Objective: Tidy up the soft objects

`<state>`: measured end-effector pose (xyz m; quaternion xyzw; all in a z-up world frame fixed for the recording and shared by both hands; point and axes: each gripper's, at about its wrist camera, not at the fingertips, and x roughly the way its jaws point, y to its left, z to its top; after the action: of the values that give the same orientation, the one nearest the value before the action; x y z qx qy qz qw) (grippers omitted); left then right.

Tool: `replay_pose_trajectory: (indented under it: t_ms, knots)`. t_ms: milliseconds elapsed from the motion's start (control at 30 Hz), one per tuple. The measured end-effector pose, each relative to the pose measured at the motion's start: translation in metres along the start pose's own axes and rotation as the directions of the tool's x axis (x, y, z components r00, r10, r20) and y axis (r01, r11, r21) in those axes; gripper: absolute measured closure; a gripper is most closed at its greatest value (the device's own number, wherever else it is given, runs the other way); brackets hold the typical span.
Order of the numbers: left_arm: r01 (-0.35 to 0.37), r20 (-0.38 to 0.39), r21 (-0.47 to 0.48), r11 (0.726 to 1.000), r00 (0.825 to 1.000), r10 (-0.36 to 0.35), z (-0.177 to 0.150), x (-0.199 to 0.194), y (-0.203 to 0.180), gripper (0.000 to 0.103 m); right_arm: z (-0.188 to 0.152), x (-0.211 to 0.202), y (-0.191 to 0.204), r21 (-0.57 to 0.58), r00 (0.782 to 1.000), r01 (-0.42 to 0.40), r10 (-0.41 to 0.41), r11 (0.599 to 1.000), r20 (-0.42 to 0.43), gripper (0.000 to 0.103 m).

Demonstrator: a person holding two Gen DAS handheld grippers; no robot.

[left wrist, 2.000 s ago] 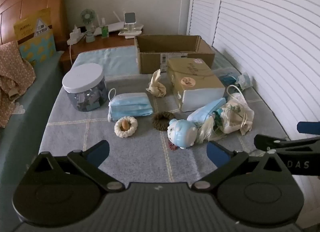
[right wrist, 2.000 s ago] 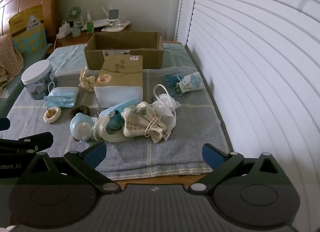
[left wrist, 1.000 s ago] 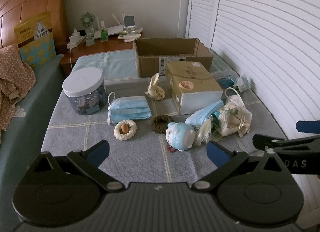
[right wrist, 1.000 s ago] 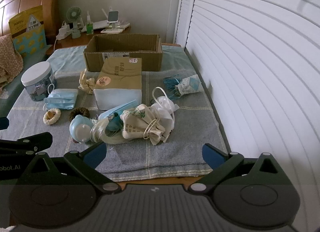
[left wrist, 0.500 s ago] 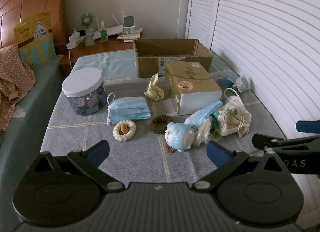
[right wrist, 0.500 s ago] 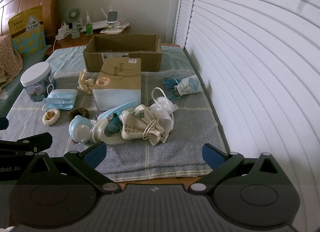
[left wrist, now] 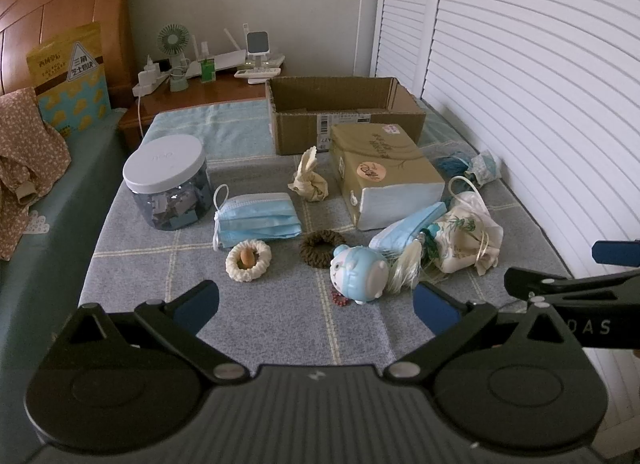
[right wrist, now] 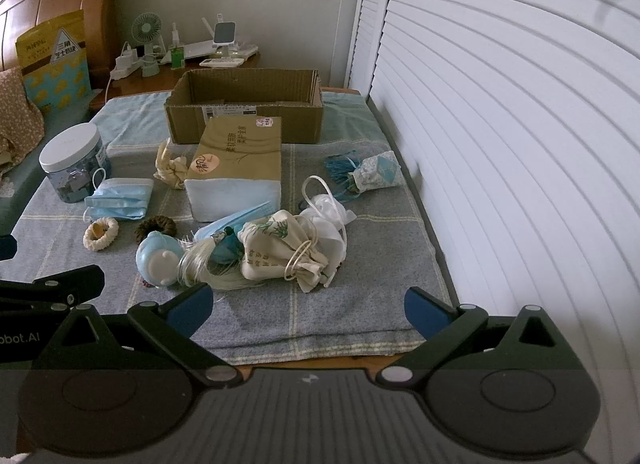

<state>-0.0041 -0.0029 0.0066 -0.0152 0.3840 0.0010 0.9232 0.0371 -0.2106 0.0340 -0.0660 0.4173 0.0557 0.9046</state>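
Observation:
Soft things lie on a grey checked cloth (left wrist: 260,320): a stack of blue face masks (left wrist: 258,220), a cream knit ring (left wrist: 248,257), a brown scrunchie (left wrist: 320,248), a blue plush doll (left wrist: 358,274), a cream drawstring pouch (left wrist: 466,238) and a knotted cream cloth (left wrist: 310,182). An open cardboard box (left wrist: 344,114) stands at the back. My left gripper (left wrist: 316,306) is open and empty, near the doll. My right gripper (right wrist: 306,310) is open and empty, short of the pouch (right wrist: 280,252).
A tan tissue pack (left wrist: 384,172) sits in front of the box. A white-lidded jar (left wrist: 168,182) stands at the left. A small blue sachet (right wrist: 372,174) lies at the right by the white louvred doors (right wrist: 500,124). A nightstand with a fan (left wrist: 174,44) is behind.
Both grippers have drawn back a little and lifted slightly, so the objects sit a bit farther off. Nothing on the cloth has moved.

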Motion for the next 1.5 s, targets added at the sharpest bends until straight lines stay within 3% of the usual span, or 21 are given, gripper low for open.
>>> replay_pose_trajectory:
  t_ms: [1033, 1500]
  knots:
    - [0.009, -0.001, 0.009, 1.000, 1.000, -0.009, 0.003, 0.010, 0.001, 0.001, 0.005, 0.007, 0.000, -0.016, 1.000, 0.009, -0.009, 1.000, 0.003, 0.000]
    - [0.069, 0.031, 0.091, 0.993, 0.997, -0.072, 0.007, 0.022, 0.010, 0.001, 0.005, 0.014, 0.004, -0.089, 0.997, -0.036, 0.042, 0.995, 0.061, 0.000]
